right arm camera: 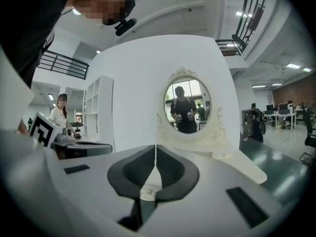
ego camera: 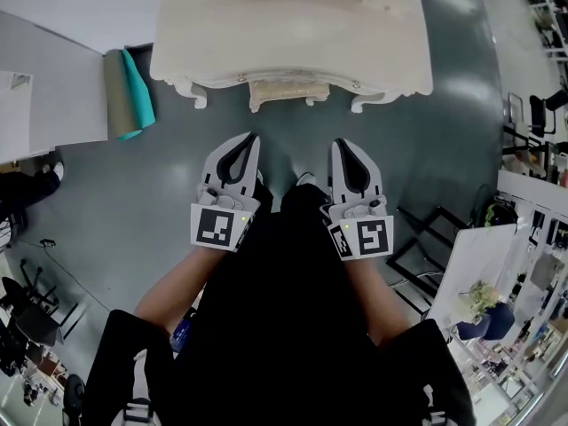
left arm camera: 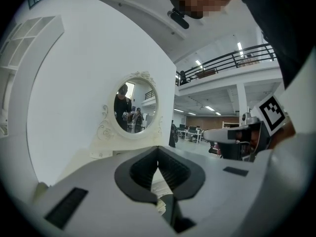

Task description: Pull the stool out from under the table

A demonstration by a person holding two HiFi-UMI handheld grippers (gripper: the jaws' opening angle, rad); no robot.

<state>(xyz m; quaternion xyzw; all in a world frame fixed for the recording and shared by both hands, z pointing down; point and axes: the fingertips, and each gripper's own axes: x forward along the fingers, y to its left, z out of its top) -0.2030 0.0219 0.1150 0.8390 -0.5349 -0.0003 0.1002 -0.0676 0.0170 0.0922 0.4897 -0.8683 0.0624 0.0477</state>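
Note:
A cream dressing table (ego camera: 293,25) stands ahead of me in the head view. The stool (ego camera: 282,93) sits tucked under it, with only its pale patterned front edge showing between the carved legs. My left gripper (ego camera: 253,140) and right gripper (ego camera: 338,145) hover side by side over the dark floor, a short way in front of the stool and apart from it. Both are shut with nothing between the jaws. The left gripper view shows the left gripper (left arm camera: 158,154) pointing at the table's oval mirror (left arm camera: 136,105). The right gripper (right arm camera: 156,154) points at the same mirror (right arm camera: 187,105).
A rolled olive and teal mat (ego camera: 129,91) leans by the table's left end. A black folding frame (ego camera: 426,238) and a white table with a plant (ego camera: 484,282) stand at the right. A person (ego camera: 27,185) sits at the far left.

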